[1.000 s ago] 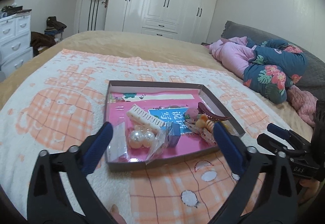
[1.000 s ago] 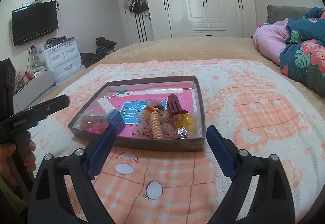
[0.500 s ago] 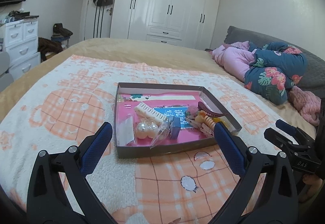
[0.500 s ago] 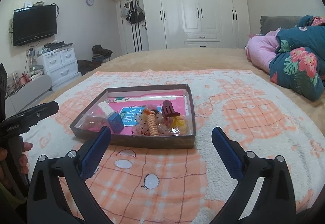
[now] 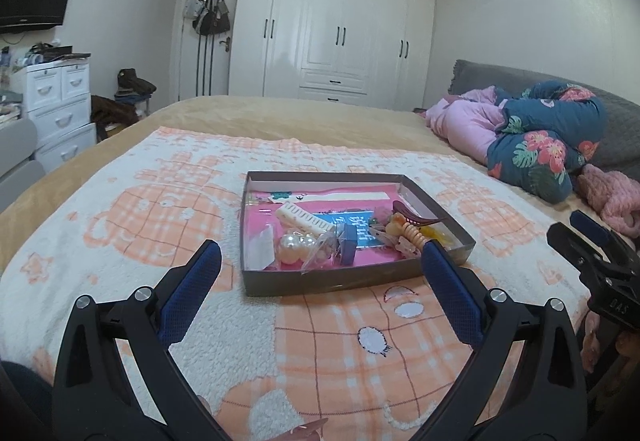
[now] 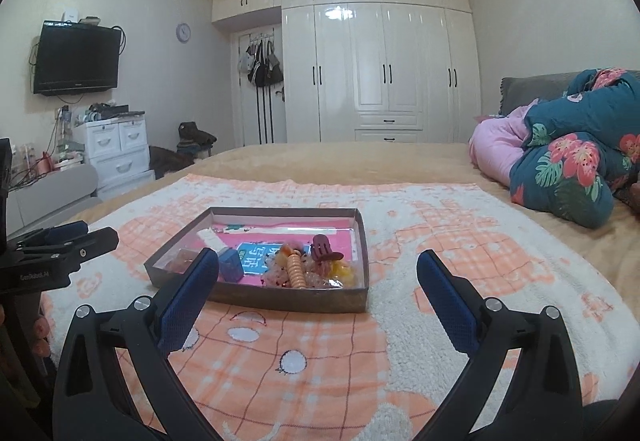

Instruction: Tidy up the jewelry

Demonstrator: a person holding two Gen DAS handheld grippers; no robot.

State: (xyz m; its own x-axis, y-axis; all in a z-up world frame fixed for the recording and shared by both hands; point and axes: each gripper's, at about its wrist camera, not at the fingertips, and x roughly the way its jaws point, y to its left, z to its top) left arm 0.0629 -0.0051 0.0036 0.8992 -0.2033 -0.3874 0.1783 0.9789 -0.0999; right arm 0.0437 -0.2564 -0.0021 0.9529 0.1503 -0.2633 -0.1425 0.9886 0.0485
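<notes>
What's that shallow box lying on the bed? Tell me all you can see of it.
The shallow box is an open, lidless rectangular tray with low grey-brown walls, cardboard by the look of it, and a pink floor. It lies flat on the orange-and-white blanket. Inside sit pearl pieces, a cream comb, a dark red hair claw and clear packets. Neither gripper touches it.

Shallow grey box (image 5: 352,281) w/ pink liner sits flat on blanket, holding pearls (image 5: 294,247), hair clips (image 5: 414,217), small blue case (image 5: 348,247).
</notes>
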